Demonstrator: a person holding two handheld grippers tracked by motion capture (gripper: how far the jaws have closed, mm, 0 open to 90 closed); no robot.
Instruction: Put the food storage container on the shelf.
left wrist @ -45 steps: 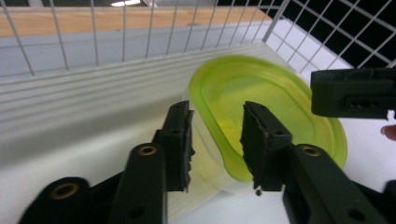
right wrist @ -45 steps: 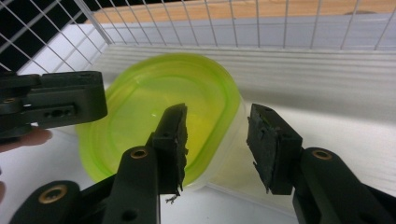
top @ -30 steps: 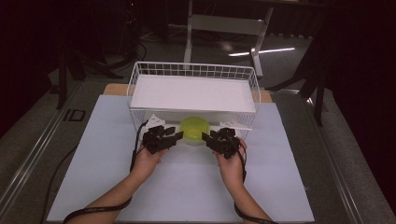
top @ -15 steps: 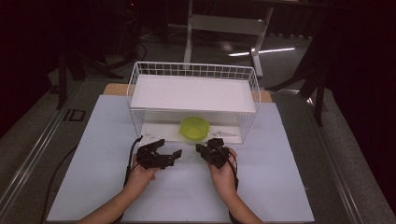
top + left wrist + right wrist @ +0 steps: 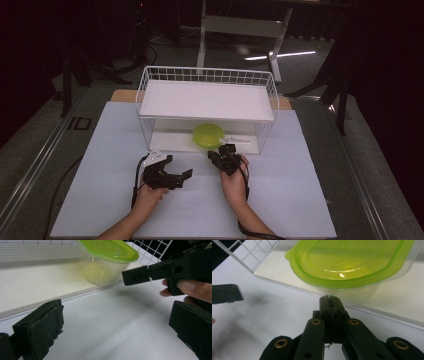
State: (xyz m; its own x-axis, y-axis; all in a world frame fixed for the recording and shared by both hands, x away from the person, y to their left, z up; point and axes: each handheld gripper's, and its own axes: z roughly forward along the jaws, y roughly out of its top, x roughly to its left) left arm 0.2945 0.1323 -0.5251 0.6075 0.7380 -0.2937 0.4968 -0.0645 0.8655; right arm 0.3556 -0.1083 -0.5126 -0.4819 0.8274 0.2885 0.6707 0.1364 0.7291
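A clear tub with a lime-green lid point(image 5: 208, 135) stands on the lower white board of a white wire rack point(image 5: 145, 80), near its front edge. My left gripper point(image 5: 175, 168) rests on the white table in front of the rack's left half. Its jaws have just been opening and now stand wide open with nothing between them point(image 5: 117, 322), aimed toward the tub point(image 5: 107, 262). My right gripper point(image 5: 217, 156) sits just in front of the tub, pads pressed together and holding nothing. Its shut tips point(image 5: 330, 299) point at the tub's wall point(image 5: 352, 262), a short way off.
The rack carries a white top shelf point(image 5: 207, 100) above the tub. A white sheet point(image 5: 290, 190) covers the table, with bare room on both sides of the hands. Cables trail from the grippers toward the person. A white stand's legs point(image 5: 240, 25) and dark floor lie beyond.
Both hands have drawn back from the tub's sides toward the person and sunk onto the table. The left jaws have opened wide; the right jaws have closed on nothing.
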